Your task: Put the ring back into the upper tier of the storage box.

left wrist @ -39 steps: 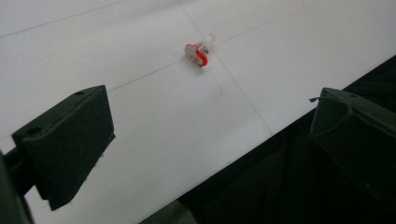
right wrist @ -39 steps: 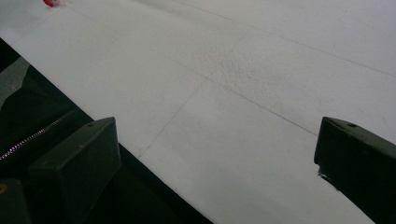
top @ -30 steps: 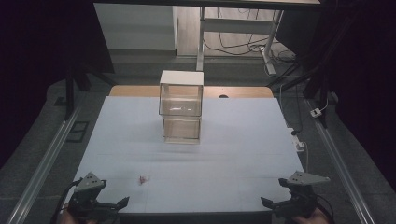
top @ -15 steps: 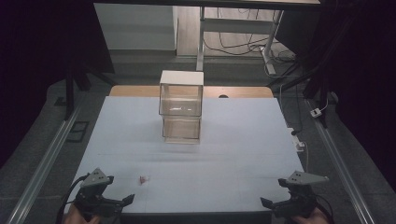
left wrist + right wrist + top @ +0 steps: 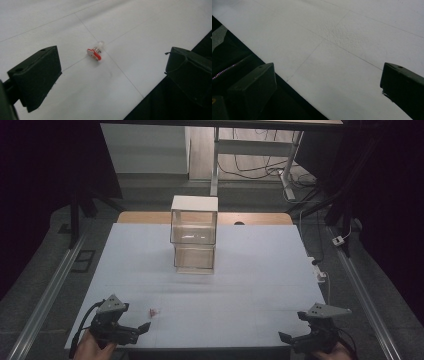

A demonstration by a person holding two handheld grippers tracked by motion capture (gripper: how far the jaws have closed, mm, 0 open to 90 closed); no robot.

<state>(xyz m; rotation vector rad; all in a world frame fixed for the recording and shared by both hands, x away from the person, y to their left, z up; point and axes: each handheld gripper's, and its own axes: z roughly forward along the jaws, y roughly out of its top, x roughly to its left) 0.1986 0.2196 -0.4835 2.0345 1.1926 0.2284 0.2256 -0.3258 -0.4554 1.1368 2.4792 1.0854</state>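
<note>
In the high view, the left gripper sits at the near left corner of the white table, held in a hand, its jaws pointing right toward a small red part that lies on the table just beyond them, near but not touching. The right gripper sits at the near right corner, well apart from the part, jaws pointing left. Farther back, in the middle of the table, two clear boxes stand stacked, the upper one with a white top. In the left gripper view, the left gripper has its jaws spread wide with nothing between them; the red part, with a small clear bulb at its far end, lies on the table ahead of the gap, close to a thin seam line, near the table's dark edge. In the right gripper view, the right gripper also has its jaws spread wide and empty, hanging over the table's near edge, with bare white surface and faint seam lines ahead.
</note>
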